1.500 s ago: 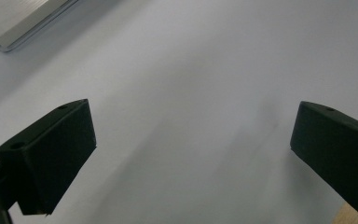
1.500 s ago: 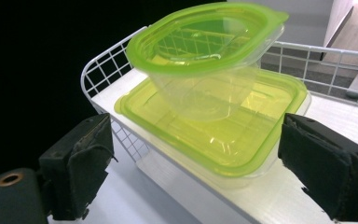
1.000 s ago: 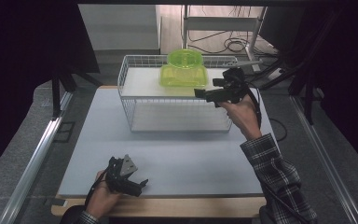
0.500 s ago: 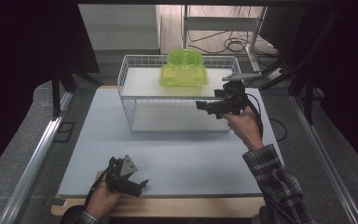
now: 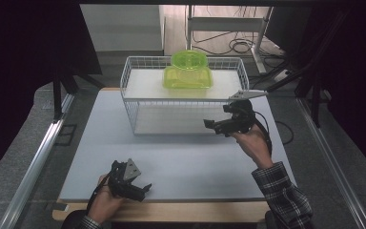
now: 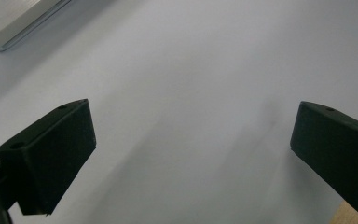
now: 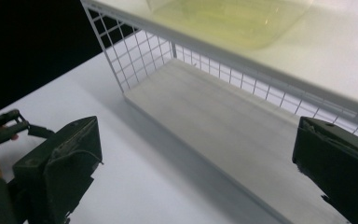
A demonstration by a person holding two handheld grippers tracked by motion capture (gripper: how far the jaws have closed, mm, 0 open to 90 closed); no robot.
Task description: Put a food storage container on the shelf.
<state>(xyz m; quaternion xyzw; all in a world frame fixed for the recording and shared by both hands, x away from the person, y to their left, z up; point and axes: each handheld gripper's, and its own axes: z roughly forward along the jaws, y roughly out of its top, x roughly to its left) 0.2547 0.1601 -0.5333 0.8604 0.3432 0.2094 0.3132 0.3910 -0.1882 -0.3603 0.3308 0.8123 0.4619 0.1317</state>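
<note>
White surface (image 5: 181, 157) fills mid-frame; right tongs (image 5: 214, 125), spreading wider and empty, seemingly face the wire rack (image 5: 138, 102); left tongs (image 5: 143, 188) spread, lower left.

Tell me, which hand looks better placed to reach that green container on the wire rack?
Probably the right. The right gripper hangs with open jaws just before the wire rack bearing the green container; the left gripper rests near the table's front edge.

Even overhead light brightens the white table (image 5: 181, 162); darkness surrounds it on both sides. Soft shadows fall beneath the wire basket (image 5: 138, 102). Close views look slightly soft, without glare.
</note>
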